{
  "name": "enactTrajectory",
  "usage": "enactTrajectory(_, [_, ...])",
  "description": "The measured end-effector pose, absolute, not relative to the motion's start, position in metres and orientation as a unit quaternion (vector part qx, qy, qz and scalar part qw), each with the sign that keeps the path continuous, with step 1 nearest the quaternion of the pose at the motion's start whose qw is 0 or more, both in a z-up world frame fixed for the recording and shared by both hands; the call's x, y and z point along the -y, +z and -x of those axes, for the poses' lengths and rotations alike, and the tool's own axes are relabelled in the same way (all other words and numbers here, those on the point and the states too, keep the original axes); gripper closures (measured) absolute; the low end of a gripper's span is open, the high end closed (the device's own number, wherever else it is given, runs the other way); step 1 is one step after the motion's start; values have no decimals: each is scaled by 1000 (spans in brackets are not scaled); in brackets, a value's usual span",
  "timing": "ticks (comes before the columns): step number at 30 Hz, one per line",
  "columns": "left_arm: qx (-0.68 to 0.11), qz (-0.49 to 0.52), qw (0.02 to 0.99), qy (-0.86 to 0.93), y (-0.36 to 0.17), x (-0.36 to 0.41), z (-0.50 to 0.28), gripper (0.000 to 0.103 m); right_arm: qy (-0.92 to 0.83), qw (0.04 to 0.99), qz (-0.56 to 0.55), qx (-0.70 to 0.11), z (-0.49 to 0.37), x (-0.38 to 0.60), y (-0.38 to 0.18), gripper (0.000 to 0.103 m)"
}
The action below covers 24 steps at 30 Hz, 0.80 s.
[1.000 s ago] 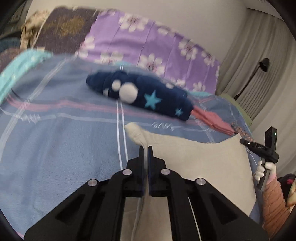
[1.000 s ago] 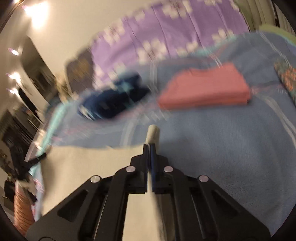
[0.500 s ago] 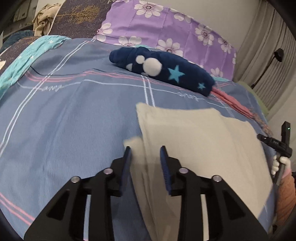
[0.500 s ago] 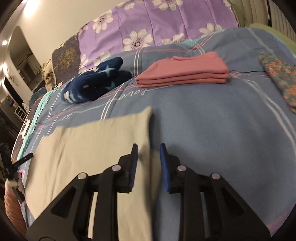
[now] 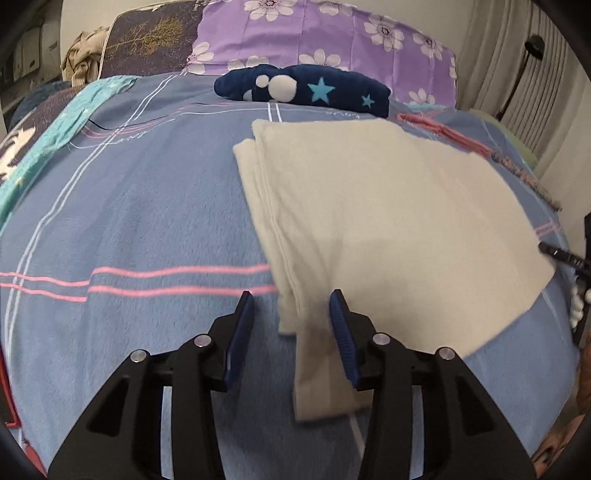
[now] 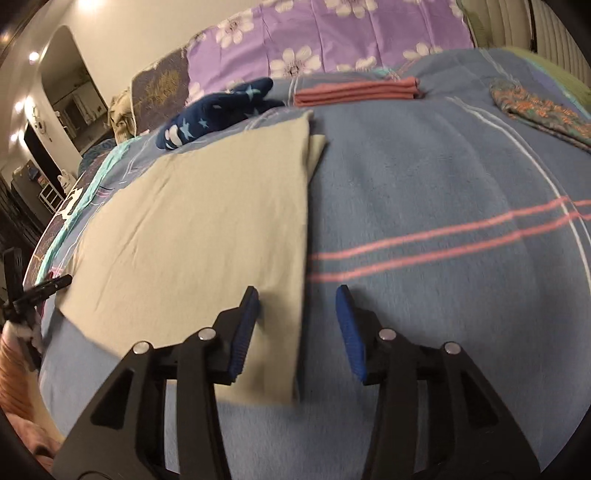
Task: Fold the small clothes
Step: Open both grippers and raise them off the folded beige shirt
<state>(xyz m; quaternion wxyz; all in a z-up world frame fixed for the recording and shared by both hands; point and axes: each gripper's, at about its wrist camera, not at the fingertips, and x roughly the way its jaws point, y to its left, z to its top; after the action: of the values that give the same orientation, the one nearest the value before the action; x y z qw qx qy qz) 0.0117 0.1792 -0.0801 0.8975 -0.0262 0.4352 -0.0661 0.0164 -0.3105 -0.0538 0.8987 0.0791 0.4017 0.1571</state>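
Note:
A cream cloth (image 5: pixel 388 221) lies flat on the blue blanket (image 5: pixel 129 229), folded once, with a lower layer sticking out along its left edge. My left gripper (image 5: pixel 291 306) is open and empty, its jaws astride the cloth's near left corner. In the right wrist view the same cloth (image 6: pixel 207 221) lies to the left. My right gripper (image 6: pixel 299 304) is open and empty, its jaws astride the cloth's near right edge.
A navy star-patterned garment (image 5: pixel 306 88) lies beyond the cloth, also in the right wrist view (image 6: pixel 218 110). A folded pink stack (image 6: pixel 358 92) and a floral patterned cloth (image 6: pixel 543 110) lie at the far right. Purple flowered pillows (image 5: pixel 317 33) line the headboard. Curtains (image 5: pixel 517 74) hang to the right.
Both grippers were shut on the cream cloth's edge and held it up. They laid it down, opened, and drew back toward the near edge. The cloth now lies flat.

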Motion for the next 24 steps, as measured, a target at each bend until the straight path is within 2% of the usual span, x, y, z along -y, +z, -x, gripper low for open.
enactTrajectory(2, [-438, 13, 897, -55, -79, -176, -4, 62, 153, 899, -87, -401, -10, 314, -52, 59])
enactTrajectory(4, [-439, 13, 897, -49, -78, -176, 4, 69, 150, 900, -90, -400, -5, 317, -51, 59])
enactTrajectory(6, [-438, 25, 897, -56, -77, -176, 11, 97, 157, 899, -93, -397, 1, 318, -51, 60])
enactTrajectory(9, [-432, -8, 901, -34, -74, -166, 18, 100, 165, 899, -105, -393, 6, 320, -52, 61])
enactTrajectory(15, [-457, -10, 889, -4, -73, -171, 23, 101, 176, 895, -141, -385, 9, 330, -54, 62])
enactTrajectory(18, [-447, -65, 890, 60, -62, -164, 24, 102, 183, 890, -169, -381, 7, 339, -55, 63])
enactTrajectory(22, [-395, -61, 917, -15, -17, -118, 20, 102, 159, 897, -169, -376, 2, 352, -49, 75])
enactTrajectory(23, [-381, -66, 921, -51, -7, -95, 16, 100, 150, 899, -165, -377, 1, 354, -48, 80])
enactTrajectory(24, [-370, -70, 922, -91, 1, -69, 11, 94, 135, 900, -164, -380, -2, 360, -46, 80])
